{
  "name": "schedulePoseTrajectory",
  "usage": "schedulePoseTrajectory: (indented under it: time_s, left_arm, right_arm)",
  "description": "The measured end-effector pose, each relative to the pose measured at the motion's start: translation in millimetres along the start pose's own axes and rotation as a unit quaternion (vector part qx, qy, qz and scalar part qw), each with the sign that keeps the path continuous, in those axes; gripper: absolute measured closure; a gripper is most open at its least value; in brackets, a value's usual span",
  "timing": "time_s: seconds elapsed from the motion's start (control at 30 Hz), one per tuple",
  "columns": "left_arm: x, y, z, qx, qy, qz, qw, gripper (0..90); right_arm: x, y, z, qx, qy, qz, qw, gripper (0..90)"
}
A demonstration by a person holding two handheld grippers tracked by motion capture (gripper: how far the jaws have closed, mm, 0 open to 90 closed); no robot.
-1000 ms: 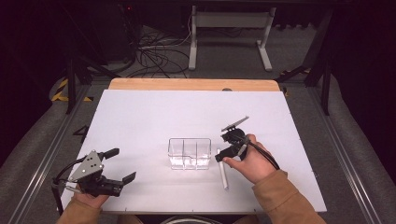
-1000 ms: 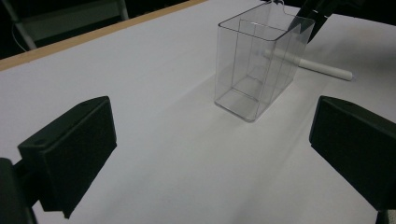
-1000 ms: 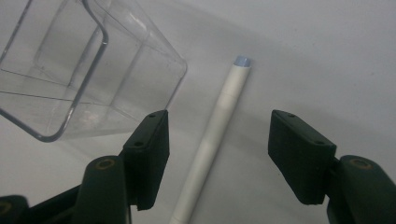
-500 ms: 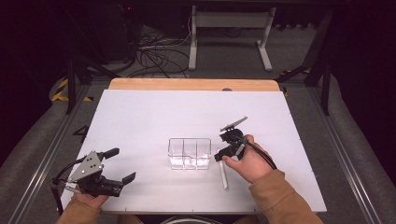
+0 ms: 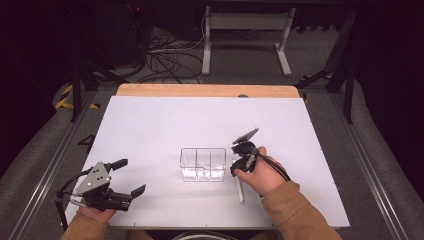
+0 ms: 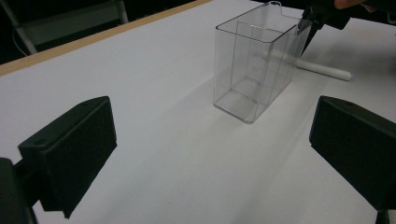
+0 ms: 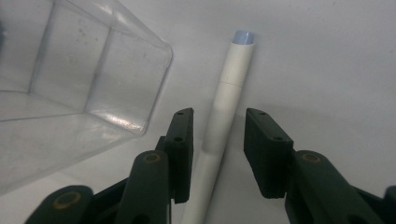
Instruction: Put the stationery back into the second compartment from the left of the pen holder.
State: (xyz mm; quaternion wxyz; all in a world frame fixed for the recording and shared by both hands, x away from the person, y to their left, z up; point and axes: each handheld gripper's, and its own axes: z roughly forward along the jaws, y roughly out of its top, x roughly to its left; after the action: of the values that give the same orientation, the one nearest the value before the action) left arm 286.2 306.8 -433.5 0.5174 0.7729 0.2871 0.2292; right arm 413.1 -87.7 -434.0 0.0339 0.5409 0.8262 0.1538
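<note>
Pointing down at the table (image 5: 150, 120), the right tool (image 7: 218, 154) straddles a white pen (image 7: 229, 93) that lies flat just beside a clear plastic organiser box (image 5: 202, 164). Its jaws have just been closing; in the right gripper view the pen sits between the pads, a narrow gap showing on the right side, so the pads do not yet clamp it. The right hand (image 5: 262, 175) wraps the tool body from behind, wrist low, a tan sleeve (image 5: 295, 212) trailing toward the table's near edge. The pen is a smooth matte cylinder with a pale blue end cap. The box is rigid, transparent and rectangular, with inner dividers and rounded corners. At the near left corner, the left tool (image 5: 127, 177) rests level, jaws spread wide on nothing, aimed toward the box.
</note>
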Motion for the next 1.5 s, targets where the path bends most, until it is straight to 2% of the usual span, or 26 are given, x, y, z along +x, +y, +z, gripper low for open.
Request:
schedulePoseTrajectory:
  time_s: [0.17, 0.37, 0.6, 0.93, 1.3, 1.5]
  left_arm:
    - [0.0, -0.1, 0.4, 0.000, 0.001, 0.002, 1.0000, 1.5]
    - [-0.4, -0.2, 0.5, 0.002, 0.001, 0.002, 1.0000, 1.5]
    - [-0.7, -0.1, 0.7, 0.002, 0.001, 0.002, 1.0000, 1.5]
    - [-0.7, -0.1, 1.1, 0.002, 0.000, 0.003, 1.0000, 1.5]
    - [-0.5, 0.0, 1.6, 0.002, 0.000, 0.003, 1.0000, 1.6]
    - [-0.7, 0.1, 2.0, 0.002, 0.001, 0.002, 1.0000, 1.5]
  right_arm:
    - [2.9, -0.1, 2.6, 0.003, -0.009, 0.011, 0.9999, 69.6]
    - [6.9, -0.2, 7.0, 0.008, -0.016, 0.019, 0.9997, 71.9]
    - [10.3, -1.3, 9.0, 0.005, -0.040, 0.023, 0.9989, 78.2]
    - [12.5, -1.5, 9.3, 0.003, -0.048, 0.028, 0.9985, 78.9]
    - [11.6, -2.2, 7.4, 0.001, -0.045, 0.035, 0.9984, 79.1]
    - [8.6, -4.5, -4.2, -0.026, -0.031, 0.038, 0.9985, 79.1]
